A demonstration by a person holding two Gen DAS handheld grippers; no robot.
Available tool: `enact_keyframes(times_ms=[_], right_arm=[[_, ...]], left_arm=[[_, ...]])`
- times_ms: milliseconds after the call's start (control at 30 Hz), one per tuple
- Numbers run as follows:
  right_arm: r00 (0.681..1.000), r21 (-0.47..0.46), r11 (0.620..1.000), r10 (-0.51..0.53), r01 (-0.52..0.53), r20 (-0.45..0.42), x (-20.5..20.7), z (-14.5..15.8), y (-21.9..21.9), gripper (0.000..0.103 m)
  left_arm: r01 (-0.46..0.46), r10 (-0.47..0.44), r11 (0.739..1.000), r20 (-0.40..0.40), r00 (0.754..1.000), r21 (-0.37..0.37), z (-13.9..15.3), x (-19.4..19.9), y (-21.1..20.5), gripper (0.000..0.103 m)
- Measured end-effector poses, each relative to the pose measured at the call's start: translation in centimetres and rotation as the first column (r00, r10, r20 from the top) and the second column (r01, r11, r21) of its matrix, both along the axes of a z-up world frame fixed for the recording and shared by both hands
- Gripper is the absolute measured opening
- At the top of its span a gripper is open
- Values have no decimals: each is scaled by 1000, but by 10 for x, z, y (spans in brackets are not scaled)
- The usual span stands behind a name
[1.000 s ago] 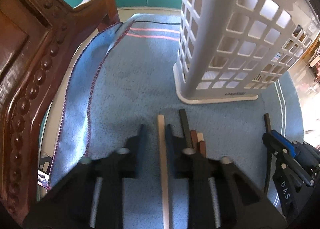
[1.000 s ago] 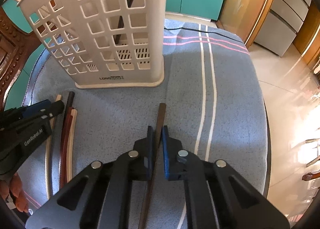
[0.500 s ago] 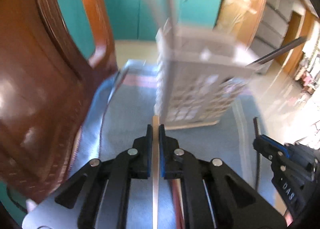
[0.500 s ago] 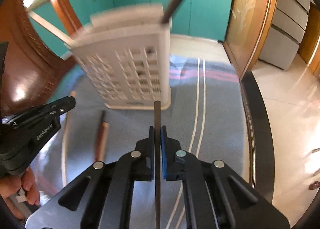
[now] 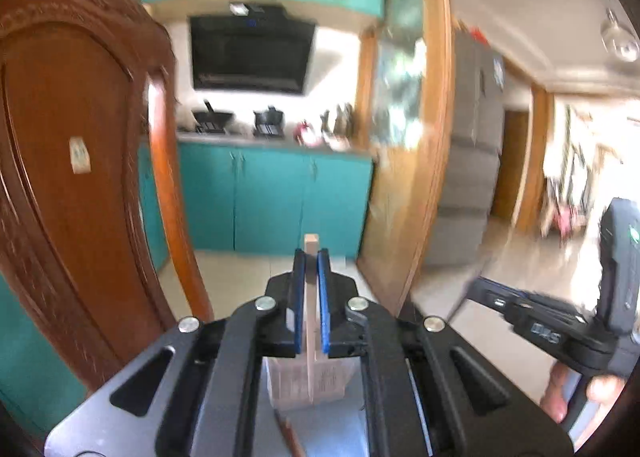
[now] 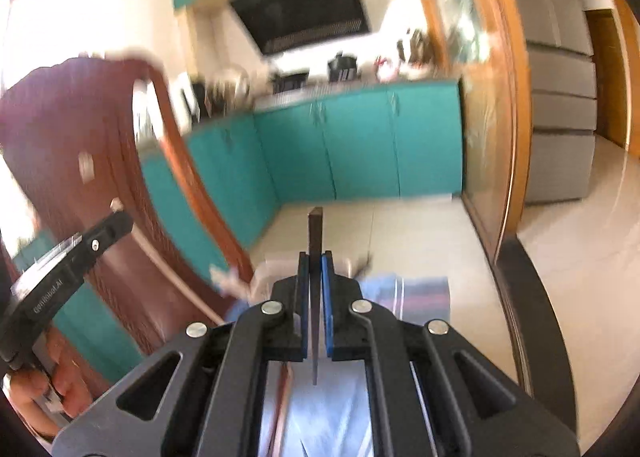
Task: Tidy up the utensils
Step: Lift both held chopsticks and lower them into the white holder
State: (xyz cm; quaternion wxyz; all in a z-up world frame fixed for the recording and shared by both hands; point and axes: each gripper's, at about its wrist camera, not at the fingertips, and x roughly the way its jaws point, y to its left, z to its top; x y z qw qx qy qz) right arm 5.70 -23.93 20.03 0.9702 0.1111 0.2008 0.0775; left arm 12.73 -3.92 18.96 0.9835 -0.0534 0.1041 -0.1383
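Note:
My left gripper (image 5: 311,257) is shut on a pale wooden chopstick (image 5: 311,245) and holds it high, end pointing forward. The white lattice utensil basket (image 5: 308,381) shows far below, between the jaws. My right gripper (image 6: 316,259) is shut on a dark chopstick (image 6: 315,225), also lifted. The basket's rim (image 6: 264,277) shows blurred just left of its fingers. A brown chopstick (image 5: 290,433) lies on the blue cloth (image 6: 420,293) below. The right gripper also shows in the left wrist view (image 5: 480,285), and the left gripper in the right wrist view (image 6: 120,221).
A carved brown wooden chair back (image 5: 80,185) stands close on the left. Teal kitchen cabinets (image 5: 272,201) and a wooden door frame (image 5: 400,177) are ahead. The dark round table edge (image 6: 532,297) curves on the right.
Both grippers have lifted their chopsticks well above the table and tilted up toward the kitchen. The basket has dropped low in both views.

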Motion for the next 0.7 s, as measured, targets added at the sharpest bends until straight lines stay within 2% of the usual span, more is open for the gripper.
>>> enact_keyframes(times_ms=[100,167,200,333,500,700], right_arm=[[985,57,995,-86,78,150,0,20,-8,6],[972,89,990,-127,112,196,3,21,-10,6],[968,103,987,-144,125,204,12,15,-10,6],[980,54,989,-147,141,133,44,-15,-4,6],[993,10,994,-113,113,29,77,-49,9,6],[993,-32,993,-115,114,-28,73,-69,20,7]], left_arm=[[-54,58,997,56,997,-63,7,23,6,7],[-116,122,991,97,988,-65,-2,37,4,7],[-126,130,990,91,987,-56,-10,56,2,7],[-113,114,993,5,994,-45,-40,94,-2,7],[-119,119,993,-90,989,8,-75,128,-14,7],[-125,128,992,-150,980,29,-93,146,-11,7]])
